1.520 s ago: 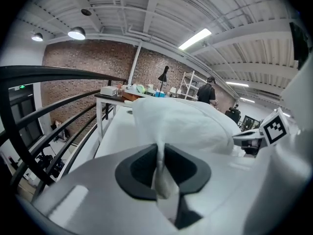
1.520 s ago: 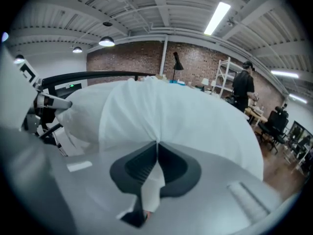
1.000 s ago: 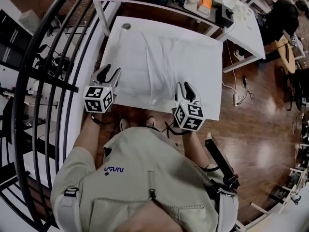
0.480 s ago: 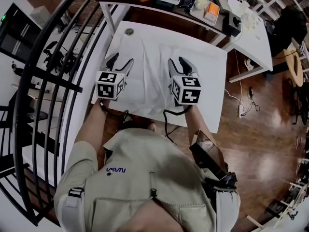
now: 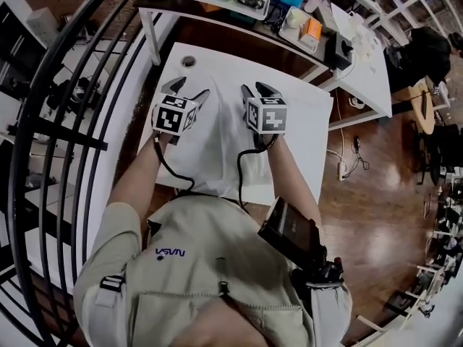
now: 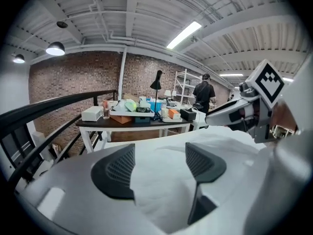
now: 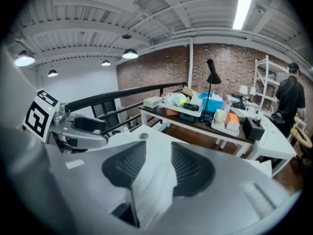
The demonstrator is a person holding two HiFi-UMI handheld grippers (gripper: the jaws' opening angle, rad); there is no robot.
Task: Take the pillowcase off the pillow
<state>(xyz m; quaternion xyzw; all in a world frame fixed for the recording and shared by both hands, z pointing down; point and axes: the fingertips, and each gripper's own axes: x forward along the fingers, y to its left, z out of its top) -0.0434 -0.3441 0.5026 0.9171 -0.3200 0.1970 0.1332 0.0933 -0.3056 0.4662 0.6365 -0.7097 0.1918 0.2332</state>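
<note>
Left gripper [image 6: 159,160] hangs over the white pillowcase [image 6: 161,195] with its jaws spread wide, having just been opening. Cloth lies under and between the pads, but neither presses it. I'd say it has let go to take a fresh hold. The right gripper [image 7: 157,163] pinches a raised fold of the case, probably to keep it from slipping meanwhile. The pillow [image 5: 217,143] lies on the white table [image 5: 307,114] in front of the person. A second ago both grippers sat at the table's near edge, well apart. Now they are further across it and closer together.
</note>
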